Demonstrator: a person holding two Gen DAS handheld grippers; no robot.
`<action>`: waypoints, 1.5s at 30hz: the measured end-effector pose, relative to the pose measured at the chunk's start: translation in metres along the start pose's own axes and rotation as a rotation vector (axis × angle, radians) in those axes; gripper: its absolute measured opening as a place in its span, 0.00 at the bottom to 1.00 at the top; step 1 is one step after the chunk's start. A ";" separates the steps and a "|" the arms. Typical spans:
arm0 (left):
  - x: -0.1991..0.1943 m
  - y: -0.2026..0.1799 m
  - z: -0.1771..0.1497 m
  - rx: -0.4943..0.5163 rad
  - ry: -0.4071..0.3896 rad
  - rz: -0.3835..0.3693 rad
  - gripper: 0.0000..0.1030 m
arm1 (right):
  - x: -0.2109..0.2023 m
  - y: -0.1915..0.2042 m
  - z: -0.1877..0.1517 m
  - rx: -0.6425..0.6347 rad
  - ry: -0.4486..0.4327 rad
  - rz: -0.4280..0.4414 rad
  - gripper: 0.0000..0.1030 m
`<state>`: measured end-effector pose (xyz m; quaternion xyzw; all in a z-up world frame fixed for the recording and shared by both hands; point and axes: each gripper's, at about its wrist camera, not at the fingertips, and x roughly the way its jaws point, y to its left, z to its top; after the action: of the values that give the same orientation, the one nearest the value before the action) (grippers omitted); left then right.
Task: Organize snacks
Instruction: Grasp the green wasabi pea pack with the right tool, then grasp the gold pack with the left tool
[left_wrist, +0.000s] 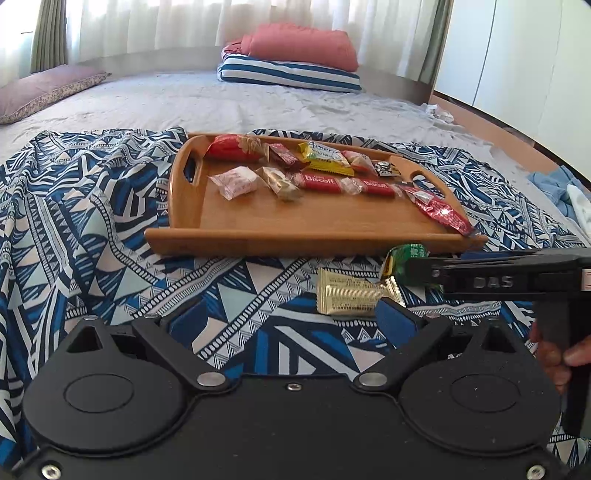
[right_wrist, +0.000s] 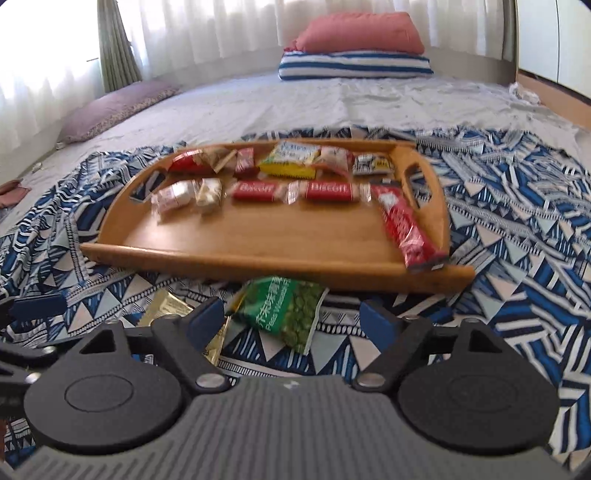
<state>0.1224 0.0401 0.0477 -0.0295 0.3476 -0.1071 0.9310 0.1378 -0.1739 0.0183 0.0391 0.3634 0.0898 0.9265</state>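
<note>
A wooden tray lies on a patterned cloth and holds several wrapped snacks, among them two red Biscoff packs and a long red bar. In front of the tray lie a gold packet and a green pea packet. My left gripper is open just above the cloth, and the gold packet sits by its right finger. My right gripper is open with the green packet between its fingers, untouched by the pads. A hand holds its black body in from the right.
The blue-and-white patterned cloth covers the near part of a bed with a grey sheet. A purple pillow lies at the far left; a red pillow on a striped one lies at the back. White wardrobe doors stand on the right.
</note>
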 end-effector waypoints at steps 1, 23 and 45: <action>0.000 0.000 -0.001 0.001 0.001 -0.002 0.95 | 0.006 0.001 -0.001 0.012 0.009 -0.009 0.83; 0.018 -0.012 -0.001 0.027 0.024 -0.055 0.95 | 0.031 0.014 -0.004 -0.020 -0.029 -0.090 0.50; 0.065 -0.063 0.004 0.159 0.040 -0.003 0.91 | -0.027 -0.039 -0.023 0.037 -0.061 -0.018 0.35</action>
<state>0.1616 -0.0358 0.0169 0.0463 0.3566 -0.1364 0.9231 0.1082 -0.2177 0.0144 0.0560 0.3370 0.0735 0.9370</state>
